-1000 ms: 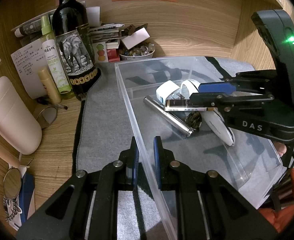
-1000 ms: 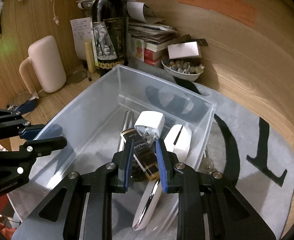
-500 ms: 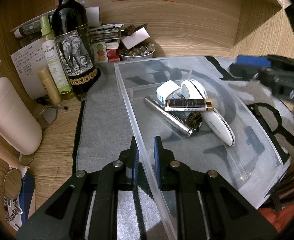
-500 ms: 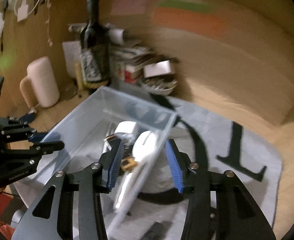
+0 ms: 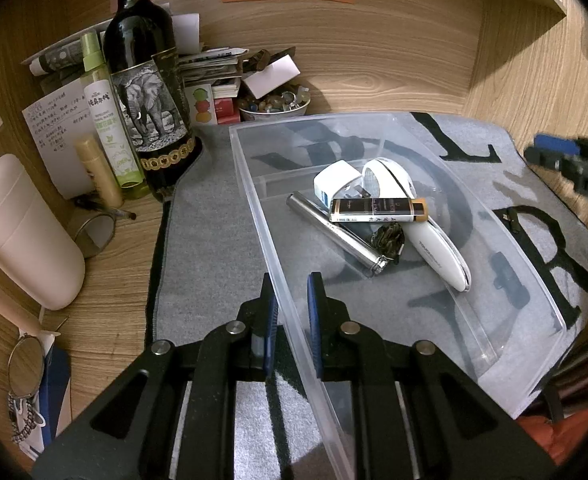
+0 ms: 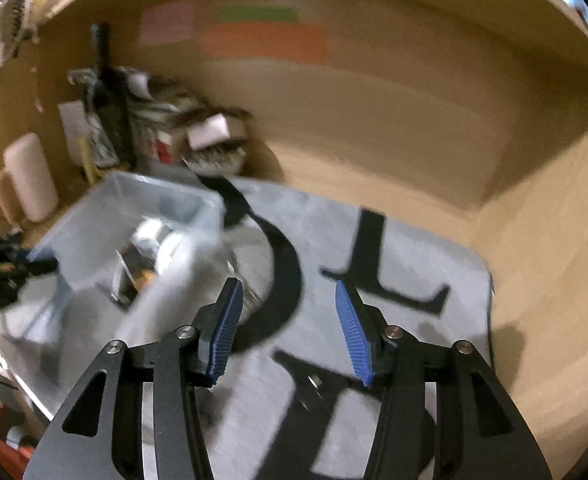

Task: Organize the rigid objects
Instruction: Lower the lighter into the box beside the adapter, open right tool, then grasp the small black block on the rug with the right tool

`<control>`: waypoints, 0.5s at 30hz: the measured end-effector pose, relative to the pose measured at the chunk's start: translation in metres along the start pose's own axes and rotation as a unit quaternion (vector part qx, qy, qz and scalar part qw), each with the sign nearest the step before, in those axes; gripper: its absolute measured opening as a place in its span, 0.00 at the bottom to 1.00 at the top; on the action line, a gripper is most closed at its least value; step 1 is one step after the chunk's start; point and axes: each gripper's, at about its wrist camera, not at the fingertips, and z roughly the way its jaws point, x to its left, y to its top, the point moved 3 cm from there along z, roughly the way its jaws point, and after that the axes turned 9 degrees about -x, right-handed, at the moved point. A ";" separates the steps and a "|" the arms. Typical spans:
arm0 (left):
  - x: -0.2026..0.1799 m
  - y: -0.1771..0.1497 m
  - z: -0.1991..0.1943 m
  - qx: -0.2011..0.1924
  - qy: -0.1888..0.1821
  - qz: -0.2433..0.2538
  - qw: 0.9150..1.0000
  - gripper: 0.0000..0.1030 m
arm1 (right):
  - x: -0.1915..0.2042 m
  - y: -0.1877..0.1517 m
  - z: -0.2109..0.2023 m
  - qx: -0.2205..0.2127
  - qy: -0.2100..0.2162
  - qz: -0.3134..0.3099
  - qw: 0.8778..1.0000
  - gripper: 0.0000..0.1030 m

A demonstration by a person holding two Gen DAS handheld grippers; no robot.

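A clear plastic bin lies on a grey mat with black letters. Inside it rest a silver cylinder, a brown-and-gold tube, a white oval device, a white adapter and a small dark lump. My left gripper is shut on the bin's near left wall. My right gripper hangs over the mat to the right of the bin; its jaws are opening with nothing between them. In the left wrist view the right gripper shows blurred at the right edge.
A wine bottle, a green spray bottle, a yellow tube, a bowl of trinkets and stacked papers crowd the back left. A pink jug and a round mirror stand left. Wooden walls close in behind and right.
My right gripper let go of the brown-and-gold tube, which now lies in the bin, then drew away to the right and opened. The left gripper has not moved.
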 end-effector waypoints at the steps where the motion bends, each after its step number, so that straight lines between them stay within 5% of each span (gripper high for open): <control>1: 0.000 0.000 0.000 0.000 0.000 0.000 1.000 0.13 | -0.005 -0.006 0.003 0.011 -0.005 0.004 1.000 0.44; 15: 0.000 0.000 0.000 0.000 -0.001 -0.002 1.000 0.13 | -0.028 -0.079 0.044 0.117 -0.015 0.059 0.991 0.44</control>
